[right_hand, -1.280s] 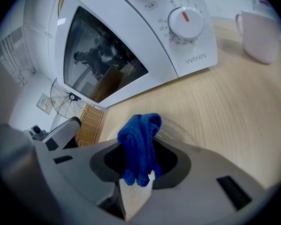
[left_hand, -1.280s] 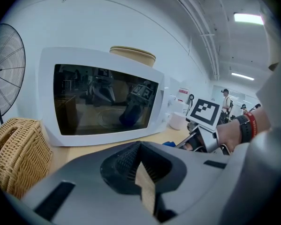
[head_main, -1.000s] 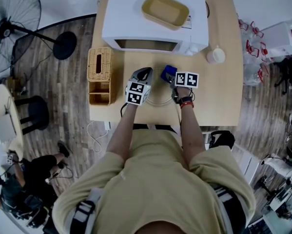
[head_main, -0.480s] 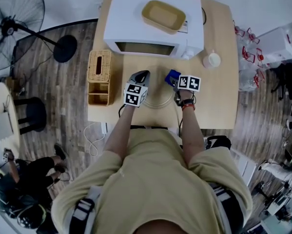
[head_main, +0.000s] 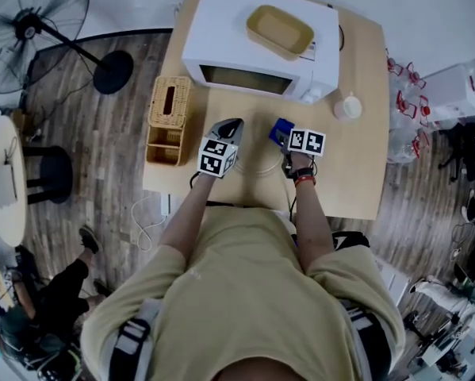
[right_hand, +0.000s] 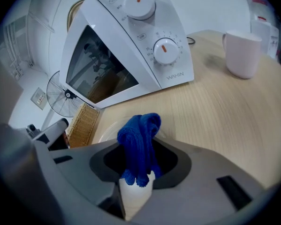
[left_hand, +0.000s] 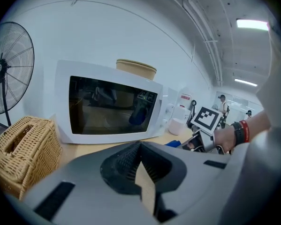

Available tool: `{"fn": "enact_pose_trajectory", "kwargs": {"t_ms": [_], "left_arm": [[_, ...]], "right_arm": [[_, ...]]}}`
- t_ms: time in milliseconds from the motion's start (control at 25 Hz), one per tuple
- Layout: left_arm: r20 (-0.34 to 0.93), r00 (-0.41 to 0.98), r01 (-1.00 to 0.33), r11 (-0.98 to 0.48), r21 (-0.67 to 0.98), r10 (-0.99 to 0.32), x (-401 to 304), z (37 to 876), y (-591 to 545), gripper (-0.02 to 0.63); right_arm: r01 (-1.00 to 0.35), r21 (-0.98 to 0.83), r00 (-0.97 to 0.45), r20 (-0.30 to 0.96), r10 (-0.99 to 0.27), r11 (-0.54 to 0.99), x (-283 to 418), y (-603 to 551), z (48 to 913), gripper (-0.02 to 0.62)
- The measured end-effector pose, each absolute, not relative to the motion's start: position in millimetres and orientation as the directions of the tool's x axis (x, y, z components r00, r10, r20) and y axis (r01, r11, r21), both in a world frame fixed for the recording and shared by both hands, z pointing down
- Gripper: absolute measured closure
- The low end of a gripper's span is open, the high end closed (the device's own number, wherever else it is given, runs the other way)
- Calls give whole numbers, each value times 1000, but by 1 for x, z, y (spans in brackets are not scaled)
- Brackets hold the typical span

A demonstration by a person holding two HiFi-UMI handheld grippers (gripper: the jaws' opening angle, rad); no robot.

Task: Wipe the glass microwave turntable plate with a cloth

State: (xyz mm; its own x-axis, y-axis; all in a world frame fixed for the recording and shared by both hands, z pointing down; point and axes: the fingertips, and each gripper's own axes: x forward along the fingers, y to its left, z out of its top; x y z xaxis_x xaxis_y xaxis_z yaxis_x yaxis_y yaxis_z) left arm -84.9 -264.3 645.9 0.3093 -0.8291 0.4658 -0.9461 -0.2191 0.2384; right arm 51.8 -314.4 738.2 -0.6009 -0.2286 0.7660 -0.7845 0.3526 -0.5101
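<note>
The glass plate [right_hand: 108, 129] lies flat on the wooden table [head_main: 348, 173], in front of the microwave, and in the head view it is at the middle of the frame, between the two grippers. The blue cloth [right_hand: 139, 139] is over the right part of the plate; I cannot tell if it touches the glass. The right gripper [right_hand: 137, 179] has its jaws clamped on the lower end of this cloth, and the rest of the cloth stands up above them. The left gripper [left_hand: 141, 170] is at the left side of the plate with its jaws together, and I see nothing between them. The white microwave [head_main: 261, 42] stands at the upper middle of the frame with its door closed, and a beige dish [head_main: 280, 32] is on top of it. A wicker box [head_main: 168, 117] stands left of the grippers, and a pale mug [head_main: 348, 105] is at the upper right.
</note>
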Motion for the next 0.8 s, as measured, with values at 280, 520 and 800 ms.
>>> {"fn": "enact_pose_trajectory", "kwargs": {"t_ms": [280, 520, 800], "left_arm": [[480, 240, -960, -131, 249, -844, -110, 650, -250, 588], [494, 237, -960, -123, 252, -836, -126, 649, -248, 588], [515, 239, -960, -120, 254, -823, -141, 651, -237, 588]], "right_arm": [[-649, -715, -761, 614, -211, 259, 1, -294, 715, 462], [-593, -739, -799, 588, -123, 319, -51, -278, 715, 462], [-572, -724, -791, 612, -26, 385, -99, -255, 725, 456]]}}
